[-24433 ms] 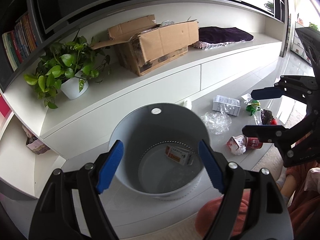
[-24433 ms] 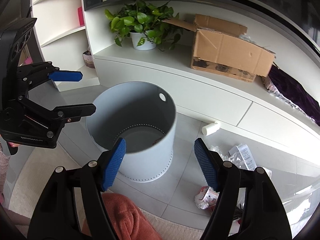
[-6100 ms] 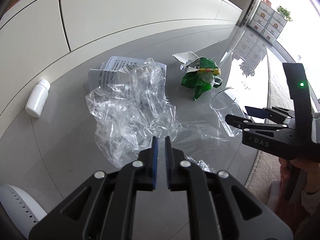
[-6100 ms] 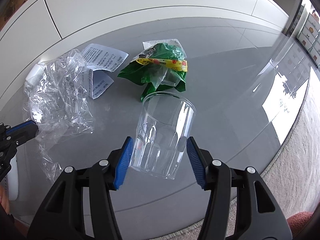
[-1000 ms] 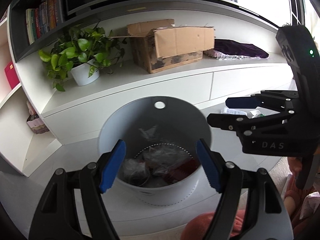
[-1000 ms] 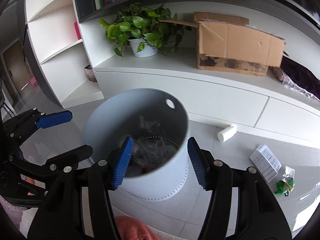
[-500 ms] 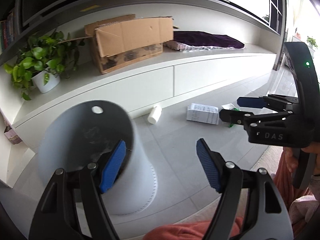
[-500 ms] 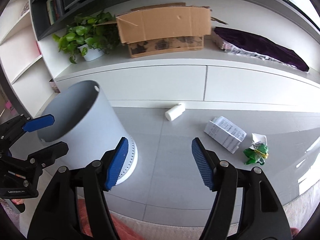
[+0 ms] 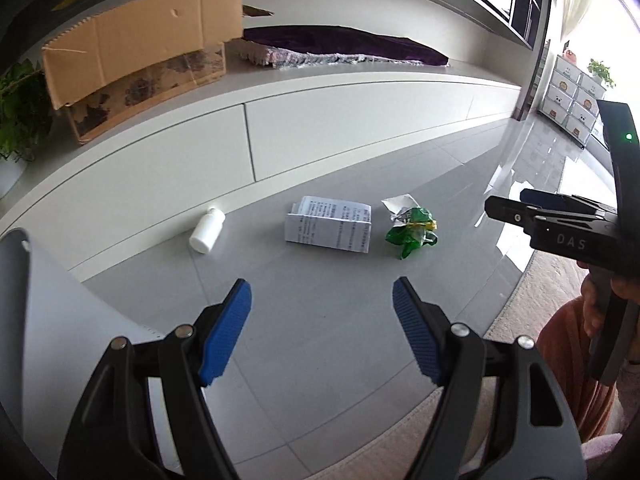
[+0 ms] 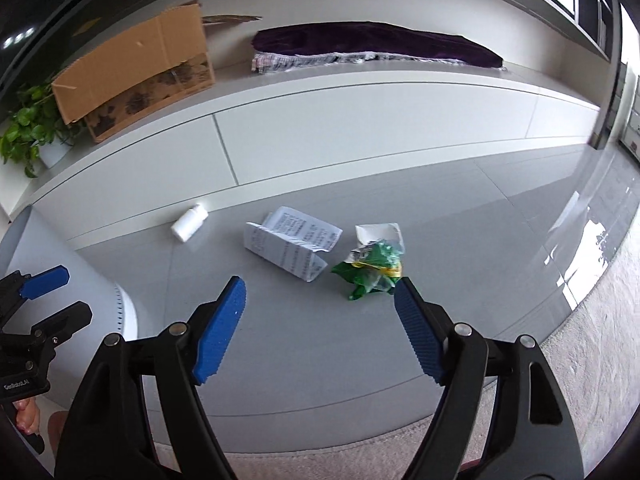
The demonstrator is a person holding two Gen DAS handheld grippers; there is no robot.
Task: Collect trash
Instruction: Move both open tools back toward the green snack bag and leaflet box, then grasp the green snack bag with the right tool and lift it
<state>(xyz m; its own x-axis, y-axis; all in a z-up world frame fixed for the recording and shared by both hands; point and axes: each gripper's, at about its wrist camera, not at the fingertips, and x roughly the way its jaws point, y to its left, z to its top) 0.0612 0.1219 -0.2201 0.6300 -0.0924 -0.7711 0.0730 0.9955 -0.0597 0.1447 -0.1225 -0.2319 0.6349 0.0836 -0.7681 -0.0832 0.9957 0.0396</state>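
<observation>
Holding both tongs over the grey floor tiles [image 9: 320,320], we've got nothing in either one. Our left gripper [image 9: 322,312] sits with its blue pads [image 9: 226,330] wide apart, only bare tile showing between them. Our right gripper [image 10: 320,312] is spreading its jaws wider at this moment, and there's nothing between those either, though the tip of its right-hand pad [image 10: 418,334] lines up just below the green wrapper.

Moving outward, three bits of trash lie on the floor in a loose row along the cabinet front. The white pill bottle [image 9: 206,230] is on its side near the base of the low white cabinet [image 9: 360,120]. Next to it is a folded printed leaflet [image 9: 328,231], and just beside that the crumpled green snack wrapper [image 9: 410,230] with a yellow band and a torn white bit on top. None of them touch the tongs.

The white trash bin [image 9: 40,320] is off at the left edge of both views, only part of its wall showing. On the cabinet top we see an open cardboard box [image 9: 136,52], a dark purple cloth [image 9: 340,44] and a leafy potted plant [image 10: 32,128]. A beige rug [image 10: 600,340] edges the tiles on the right.
</observation>
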